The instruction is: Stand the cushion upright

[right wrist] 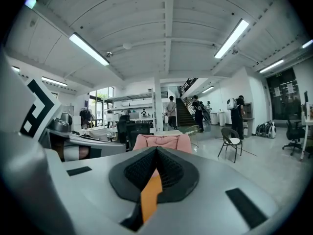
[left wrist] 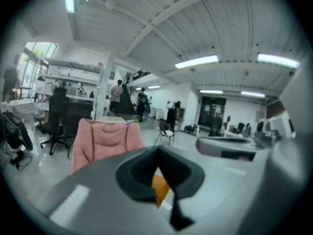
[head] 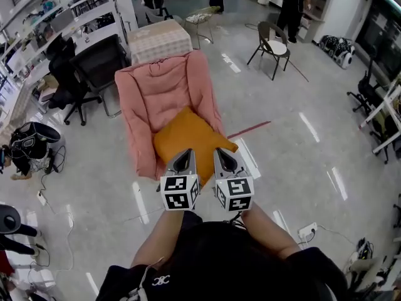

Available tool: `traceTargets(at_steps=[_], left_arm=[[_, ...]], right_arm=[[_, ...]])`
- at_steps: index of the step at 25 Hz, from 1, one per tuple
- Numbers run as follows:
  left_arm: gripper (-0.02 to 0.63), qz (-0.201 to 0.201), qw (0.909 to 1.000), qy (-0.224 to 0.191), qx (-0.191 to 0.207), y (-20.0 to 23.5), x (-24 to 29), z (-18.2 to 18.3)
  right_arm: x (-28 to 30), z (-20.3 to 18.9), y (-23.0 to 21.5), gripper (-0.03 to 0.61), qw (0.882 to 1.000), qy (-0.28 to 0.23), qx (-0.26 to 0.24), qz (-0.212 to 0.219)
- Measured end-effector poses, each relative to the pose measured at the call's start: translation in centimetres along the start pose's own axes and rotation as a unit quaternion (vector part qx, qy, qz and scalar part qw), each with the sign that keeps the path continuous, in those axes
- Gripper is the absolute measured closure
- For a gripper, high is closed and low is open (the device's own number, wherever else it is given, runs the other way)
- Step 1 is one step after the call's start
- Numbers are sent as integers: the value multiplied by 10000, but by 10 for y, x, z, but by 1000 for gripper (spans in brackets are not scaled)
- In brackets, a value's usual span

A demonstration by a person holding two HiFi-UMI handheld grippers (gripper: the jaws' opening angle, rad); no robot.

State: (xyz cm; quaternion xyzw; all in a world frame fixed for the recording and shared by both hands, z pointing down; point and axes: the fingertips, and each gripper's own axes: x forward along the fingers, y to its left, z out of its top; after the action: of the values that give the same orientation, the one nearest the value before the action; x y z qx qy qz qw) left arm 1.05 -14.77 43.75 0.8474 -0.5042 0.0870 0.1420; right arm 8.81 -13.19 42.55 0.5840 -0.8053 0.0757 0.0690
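An orange cushion [head: 191,140] lies flat on the seat of a pink padded chair [head: 166,93]. My left gripper [head: 182,162] and right gripper [head: 225,160] are side by side at the cushion's near edge, both pointing at the chair. In the left gripper view the jaws [left wrist: 157,151] are shut, with a sliver of the cushion [left wrist: 160,189] showing through the slit and the pink chair [left wrist: 102,138] beyond. In the right gripper view the jaws [right wrist: 156,153] also look shut, with the cushion [right wrist: 150,195] in the slit and the chair [right wrist: 161,142] behind. Neither visibly grips anything.
Black office chairs [head: 94,68] stand left of the pink chair and a checked table [head: 160,39] stands behind it. A folding chair [head: 272,46] is at the back right. A power strip [head: 307,231] and cables lie on the floor nearby. People stand at the far end.
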Motion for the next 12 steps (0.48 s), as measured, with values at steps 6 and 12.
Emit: traceTargets(at_steps=[6,12], left_arm=[[618,73,9997,48,-214,63,26,11],[618,79,9987,155,-473,119,56,16]], right_arm=[[68,8,23,581,9996,249,-105,-23],[127,12,31,581,9984,504,-111,-211]])
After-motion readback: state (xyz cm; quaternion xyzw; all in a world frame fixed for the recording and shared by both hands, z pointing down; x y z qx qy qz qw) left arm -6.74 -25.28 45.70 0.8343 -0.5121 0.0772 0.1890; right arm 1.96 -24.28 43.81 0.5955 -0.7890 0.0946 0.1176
